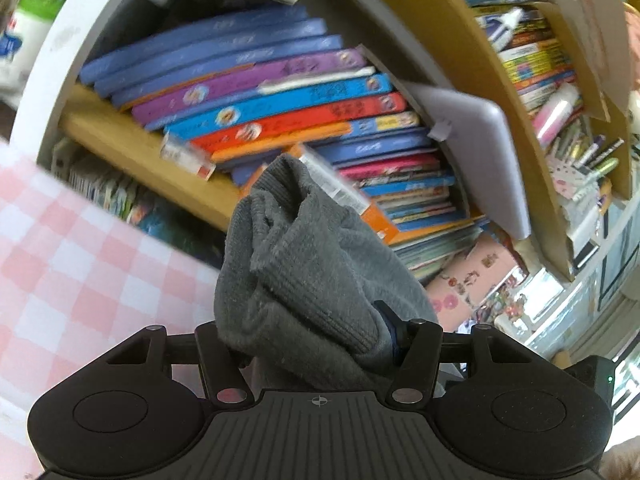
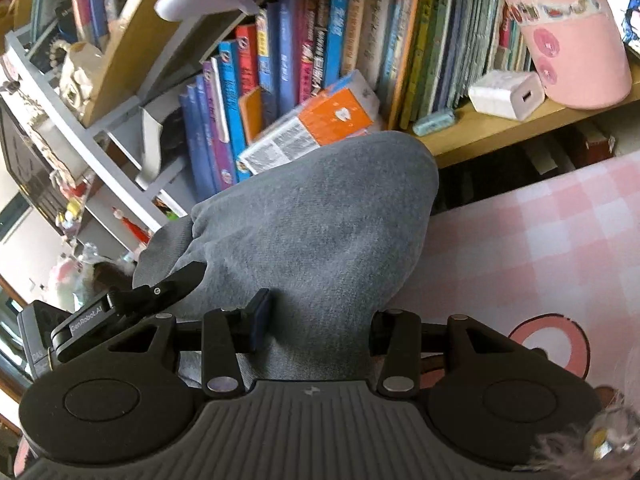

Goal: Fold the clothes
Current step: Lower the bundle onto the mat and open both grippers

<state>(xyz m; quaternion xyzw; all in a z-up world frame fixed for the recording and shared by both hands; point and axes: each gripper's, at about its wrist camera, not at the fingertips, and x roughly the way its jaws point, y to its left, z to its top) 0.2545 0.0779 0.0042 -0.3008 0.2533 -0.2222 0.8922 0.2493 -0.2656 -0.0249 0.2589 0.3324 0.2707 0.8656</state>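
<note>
Grey garment (image 1: 304, 280) bunched between both jaws.

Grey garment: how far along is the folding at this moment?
Done: nothing looks folded yet. In hand: the grey garment is bunched and lifted, gripped by both the left claw and the right claw above the pink checked cloth. Left: lay it flat and make the folds.
</note>
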